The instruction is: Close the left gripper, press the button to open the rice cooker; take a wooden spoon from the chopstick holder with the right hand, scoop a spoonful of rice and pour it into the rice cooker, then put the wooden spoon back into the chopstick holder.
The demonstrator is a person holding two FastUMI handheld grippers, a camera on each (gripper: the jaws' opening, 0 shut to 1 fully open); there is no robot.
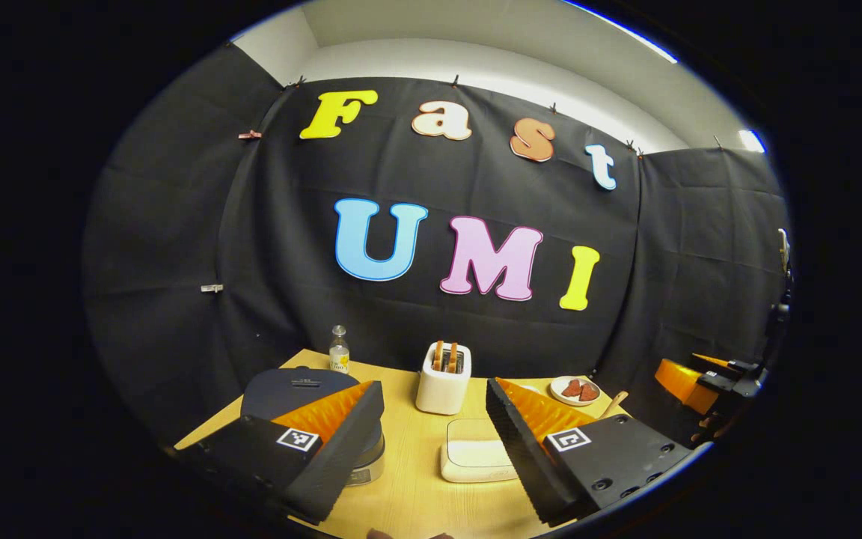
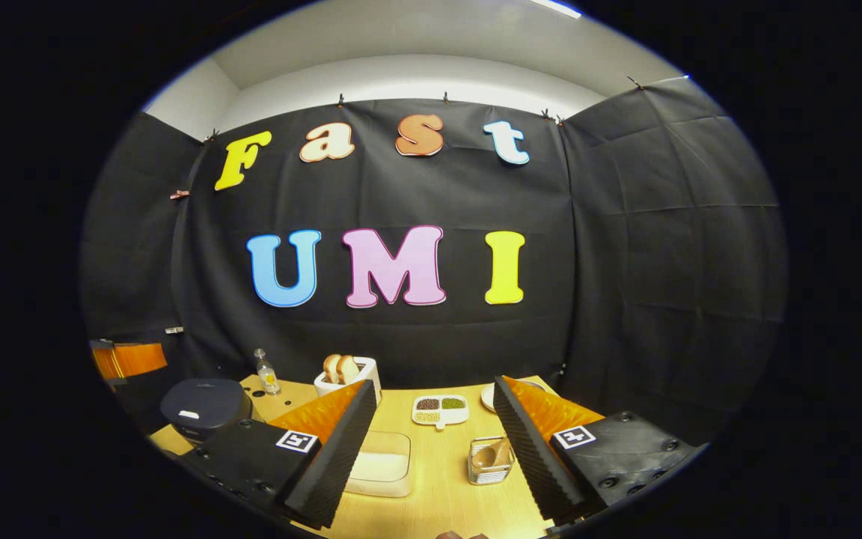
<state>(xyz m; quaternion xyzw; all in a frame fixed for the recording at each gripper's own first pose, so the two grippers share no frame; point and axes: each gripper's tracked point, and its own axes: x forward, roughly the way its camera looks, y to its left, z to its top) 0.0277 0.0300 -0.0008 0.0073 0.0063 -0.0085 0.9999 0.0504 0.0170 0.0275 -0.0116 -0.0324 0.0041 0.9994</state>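
The dark blue rice cooker (image 1: 296,389) sits at the table's left with its lid down, partly behind my left gripper's (image 1: 435,389) wide-open fingers. A white box of rice (image 1: 476,449) lies between those fingers. In the right gripper view the cooker (image 2: 203,404) stands far left and the rice box (image 2: 382,460) lies by the left finger. The clear chopstick holder (image 2: 491,458) with the wooden spoon (image 2: 494,453) in it stands just inside the right finger of my open right gripper (image 2: 435,389). Neither gripper holds anything.
A white toaster (image 1: 444,382) with bread and a small bottle (image 1: 339,352) stand at the back of the wooden table (image 1: 401,494). A plate (image 1: 575,390) sits back right, and a divided dish of beans (image 2: 440,410) lies mid-table. The other gripper (image 1: 708,378) hovers off the right edge.
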